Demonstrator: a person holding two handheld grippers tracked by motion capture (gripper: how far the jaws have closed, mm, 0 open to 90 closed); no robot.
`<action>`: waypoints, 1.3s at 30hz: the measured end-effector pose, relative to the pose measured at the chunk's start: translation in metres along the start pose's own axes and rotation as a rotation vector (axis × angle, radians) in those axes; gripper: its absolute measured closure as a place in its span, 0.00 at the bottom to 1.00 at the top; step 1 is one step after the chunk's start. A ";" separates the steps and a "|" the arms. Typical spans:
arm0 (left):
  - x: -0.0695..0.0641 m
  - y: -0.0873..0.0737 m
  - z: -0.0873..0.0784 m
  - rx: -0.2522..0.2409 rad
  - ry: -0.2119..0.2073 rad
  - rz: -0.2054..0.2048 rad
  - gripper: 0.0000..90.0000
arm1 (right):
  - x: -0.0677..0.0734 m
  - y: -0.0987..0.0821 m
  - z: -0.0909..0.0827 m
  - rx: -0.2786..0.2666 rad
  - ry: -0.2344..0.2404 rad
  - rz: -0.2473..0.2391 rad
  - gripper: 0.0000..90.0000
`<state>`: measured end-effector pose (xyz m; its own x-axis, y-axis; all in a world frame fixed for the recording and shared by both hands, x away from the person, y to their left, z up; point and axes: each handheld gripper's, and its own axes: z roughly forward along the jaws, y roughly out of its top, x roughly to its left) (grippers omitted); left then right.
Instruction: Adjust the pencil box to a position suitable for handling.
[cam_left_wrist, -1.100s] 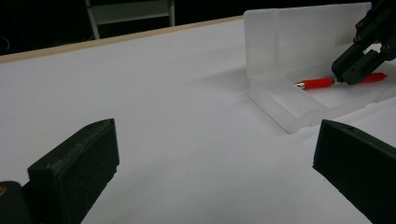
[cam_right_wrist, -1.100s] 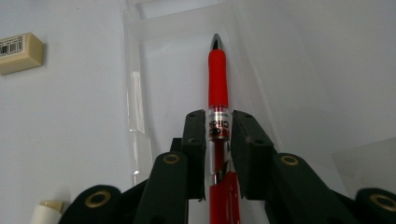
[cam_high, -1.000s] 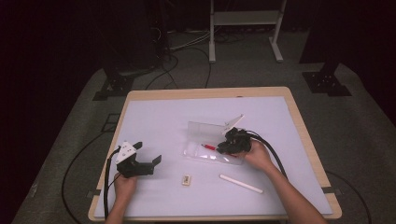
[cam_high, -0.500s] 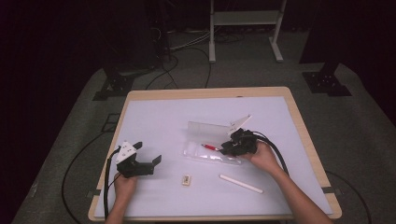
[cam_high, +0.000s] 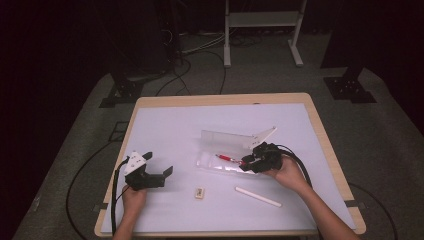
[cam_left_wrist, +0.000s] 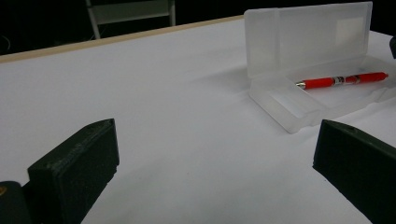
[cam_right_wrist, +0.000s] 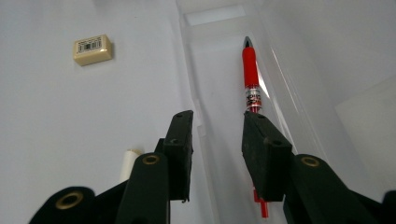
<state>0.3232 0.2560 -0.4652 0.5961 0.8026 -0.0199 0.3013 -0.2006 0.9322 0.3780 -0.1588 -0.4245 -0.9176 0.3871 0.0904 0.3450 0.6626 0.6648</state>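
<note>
Red pen (cam_right_wrist: 251, 77) lies lengthwise in the tray of the open clear plastic pencil case (cam_high: 227, 165), tip pointing away from the right claw (cam_right_wrist: 217, 140), lid standing up behind it. Right claw sits at the case's near end with its jaws partly apart and just been opening; nothing is pinched between them, and in the right gripper view the pen runs on under the right-hand jaw, free of both pads. Reads as a release: pen placed, claw letting go.

Left claw (cam_high: 156, 165) rests on the worktop (cam_high: 170, 125) well apart from the case, jaws wide, empty.

White eraser (cam_high: 199, 193) and a white stick (cam_high: 258, 196), possibly chalk or a pencil, lie on the worktop in front of the case, not yet packed.

Handling judgement: pen is light, stiff and smooth-barrelled, likely to roll or slide if nipped off-centre. Best hold is across the barrel at mid-length, near the printed band. Case is thin, light plastic; it would skid under a sideways push, and the lid looks flexible, so close it by the free edge.
</note>
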 end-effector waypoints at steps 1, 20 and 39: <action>0.000 0.000 0.000 0.000 0.000 0.000 0.00 | 0.001 -0.001 -0.001 -0.003 0.003 0.003 0.69; 0.000 0.000 0.000 0.002 0.001 0.001 0.00 | 0.019 -0.021 -0.016 -0.005 -0.004 0.007 0.66; 0.000 0.000 0.000 0.003 0.001 0.003 0.00 | 0.031 -0.044 -0.024 -0.012 0.006 0.027 0.66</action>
<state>0.3230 0.2556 -0.4652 0.5961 0.8028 -0.0167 0.3017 -0.2046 0.9312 0.3296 -0.1911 -0.4330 -0.9091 0.4011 0.1128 0.3674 0.6439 0.6711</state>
